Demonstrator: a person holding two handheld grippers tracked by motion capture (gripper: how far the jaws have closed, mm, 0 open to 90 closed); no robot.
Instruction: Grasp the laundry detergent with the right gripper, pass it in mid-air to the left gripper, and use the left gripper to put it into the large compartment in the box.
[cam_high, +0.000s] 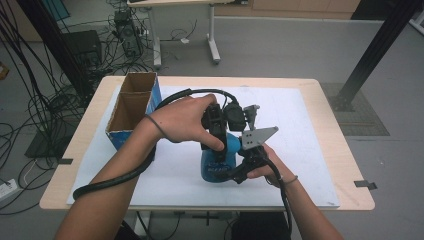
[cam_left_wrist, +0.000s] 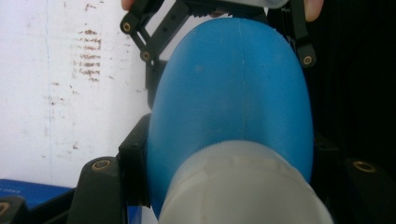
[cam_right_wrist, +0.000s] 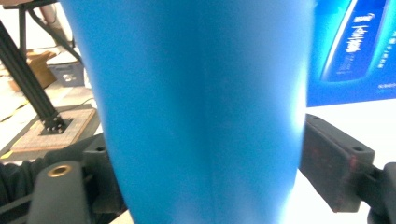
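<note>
While the blue plastic bottle (cam_high: 218, 162) stands upright on the white mat (cam_high: 310, 150) near the front middle of the counter (cam_high: 345, 165), both sets of tongs work on it from different levels, which looks like a hand-over or a re-grip. The left tongs (cam_high: 216, 131) come down from above and are clamped across the bottle's upper part; in the left gripper view the black pads (cam_left_wrist: 135, 172) press on the blue shoulder (cam_left_wrist: 233, 93) just behind the pale cap (cam_left_wrist: 243, 186), so this hand appears to carry the bottle's balance. The right tongs (cam_high: 239, 167) reach in low from the person's side, level with the body of the bottle. In the right gripper view the blue wall (cam_right_wrist: 201, 112) sits between the two jaws, but the pad (cam_right_wrist: 334, 158) on one side stands just clear of it, with a sliver of bright counter between; these tongs are apart, not gripping. Keeping the bottle bracketed that way probably guards against tipping while the top grip holds. A blue cardboard box (cam_high: 131, 107) with two open compartments waits at the left of the mat, just beside the left forearm, likely the place the bottle belongs.
</note>
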